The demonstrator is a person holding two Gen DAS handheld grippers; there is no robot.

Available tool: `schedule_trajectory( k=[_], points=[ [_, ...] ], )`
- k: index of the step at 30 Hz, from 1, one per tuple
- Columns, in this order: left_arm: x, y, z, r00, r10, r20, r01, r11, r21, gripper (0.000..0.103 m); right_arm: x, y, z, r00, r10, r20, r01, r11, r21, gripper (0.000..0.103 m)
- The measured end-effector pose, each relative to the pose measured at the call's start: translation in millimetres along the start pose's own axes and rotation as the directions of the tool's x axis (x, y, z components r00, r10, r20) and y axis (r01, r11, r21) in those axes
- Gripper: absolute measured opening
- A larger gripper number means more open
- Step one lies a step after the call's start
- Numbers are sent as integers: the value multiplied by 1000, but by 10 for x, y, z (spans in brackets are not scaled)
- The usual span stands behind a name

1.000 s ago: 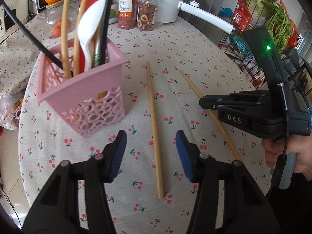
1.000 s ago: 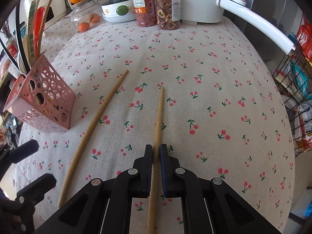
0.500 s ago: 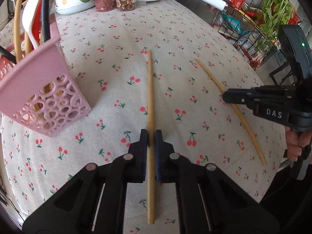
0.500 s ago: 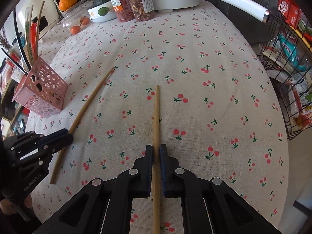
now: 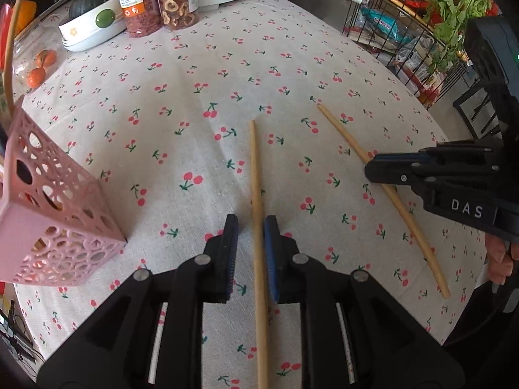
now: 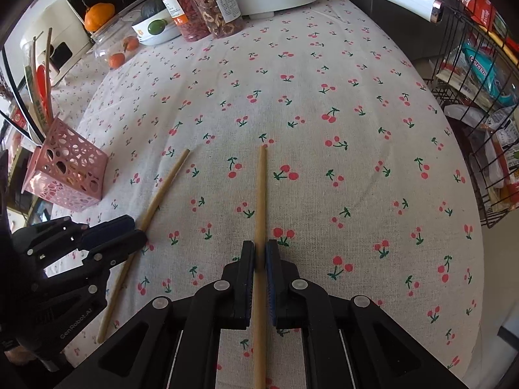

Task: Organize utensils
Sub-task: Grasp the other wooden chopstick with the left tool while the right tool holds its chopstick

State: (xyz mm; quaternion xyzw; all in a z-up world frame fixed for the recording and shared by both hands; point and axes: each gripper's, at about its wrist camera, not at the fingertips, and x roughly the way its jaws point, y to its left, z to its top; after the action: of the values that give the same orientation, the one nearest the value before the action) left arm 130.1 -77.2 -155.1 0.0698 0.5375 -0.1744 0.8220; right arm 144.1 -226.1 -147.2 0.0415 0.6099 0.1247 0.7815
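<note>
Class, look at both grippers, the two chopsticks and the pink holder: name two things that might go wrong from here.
1. The left gripper is opening with its chopstick loose between the pads, so the stick may slip away.
2. The right gripper pinches its chopstick partway along; the long free end might swing and knock the already crowded pink holder during insertion.

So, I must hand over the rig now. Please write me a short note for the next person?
Left gripper: jaws opening, one chopstick between them with a gap at the left pad, so not gripped.
Right gripper: shut on the other chopstick.
Pink holder stands at the left on the tablecloth, already with several utensils in it.
Done: neither chopstick is in the holder yet.
Left: regrip the left one, then put both into the holder.
</note>
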Motion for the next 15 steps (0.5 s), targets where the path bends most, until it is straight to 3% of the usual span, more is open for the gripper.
schedule_trajectory(
  k=[4, 8, 11, 15],
  points=[
    [42, 4, 91, 1000, 9, -15, -10, 1000, -22, 21, 17, -13, 44, 1000, 22, -2, -22, 1000, 18, 12],
    [78, -65, 158, 998, 49, -39, -49, 999, -4, 21, 38, 14, 86, 1000, -4, 7, 4, 1000, 5, 9],
    [84, -90, 174, 998, 52, -32, -52, 999, 5, 7, 53, 76, 99, 999, -48, 8, 48, 999, -25, 7],
    [-46, -85, 93, 998, 68, 5, -68, 998, 4, 7, -6, 143, 114, 997, -66, 28, 67, 997, -33, 7]
  ],
)
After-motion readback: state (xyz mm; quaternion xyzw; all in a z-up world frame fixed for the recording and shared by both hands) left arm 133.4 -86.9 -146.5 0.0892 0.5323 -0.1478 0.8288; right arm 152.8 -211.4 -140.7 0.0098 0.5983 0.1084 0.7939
